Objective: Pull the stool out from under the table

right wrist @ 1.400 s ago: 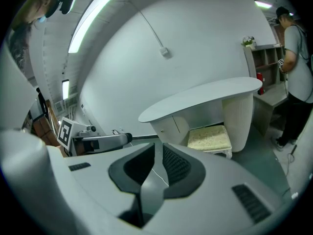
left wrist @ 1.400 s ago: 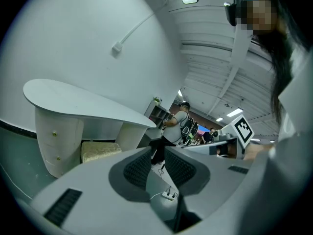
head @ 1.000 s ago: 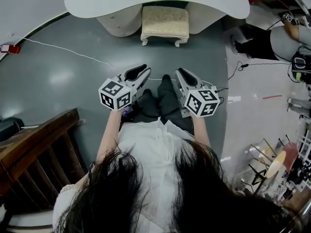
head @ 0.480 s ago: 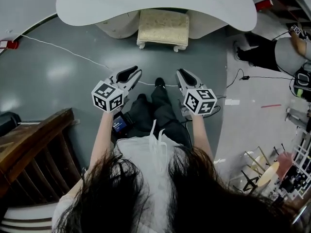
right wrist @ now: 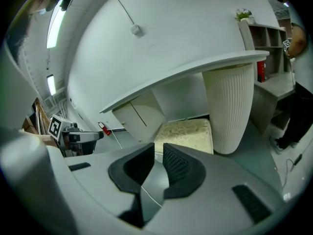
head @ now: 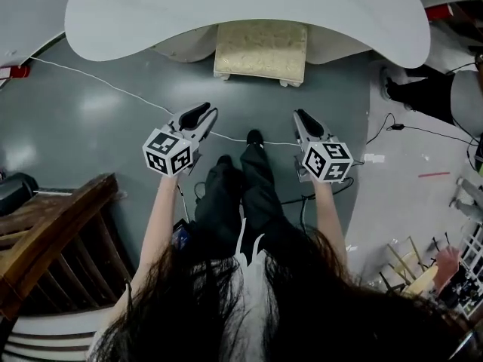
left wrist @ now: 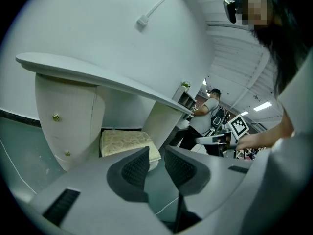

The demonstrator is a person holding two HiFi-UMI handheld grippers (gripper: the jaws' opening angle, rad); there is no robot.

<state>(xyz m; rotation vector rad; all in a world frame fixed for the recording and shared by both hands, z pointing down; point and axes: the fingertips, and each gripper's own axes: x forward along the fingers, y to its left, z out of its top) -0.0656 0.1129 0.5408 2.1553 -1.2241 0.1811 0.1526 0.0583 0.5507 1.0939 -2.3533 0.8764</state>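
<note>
A stool (head: 261, 50) with a pale patterned cushion and white legs stands pushed in under the white curved table (head: 241, 6), its front edge showing. Both grippers hang in the air above the grey floor, short of the stool and apart from it. My left gripper (head: 200, 111) points at the stool's left side, jaws nearly together with nothing between them. My right gripper (head: 304, 118) is shut and empty, pointing at the stool's right side. The left gripper view has the stool (left wrist: 128, 143) beyond the gripper (left wrist: 156, 163); the right gripper view has the stool (right wrist: 186, 133) past the gripper (right wrist: 159, 163).
The table rests on a ribbed white pedestal (right wrist: 227, 106) right of the stool and a drawer unit (left wrist: 63, 116) left of it. A white cable (head: 98, 81) crosses the floor. Dark wooden furniture (head: 53, 232) stands at lower left. Another person (head: 445, 96) is at the right.
The person has stepped toward the table, so stool and table look nearer. Both grippers came forward with them and the right one shifted a little to the right. Jaws unchanged.
</note>
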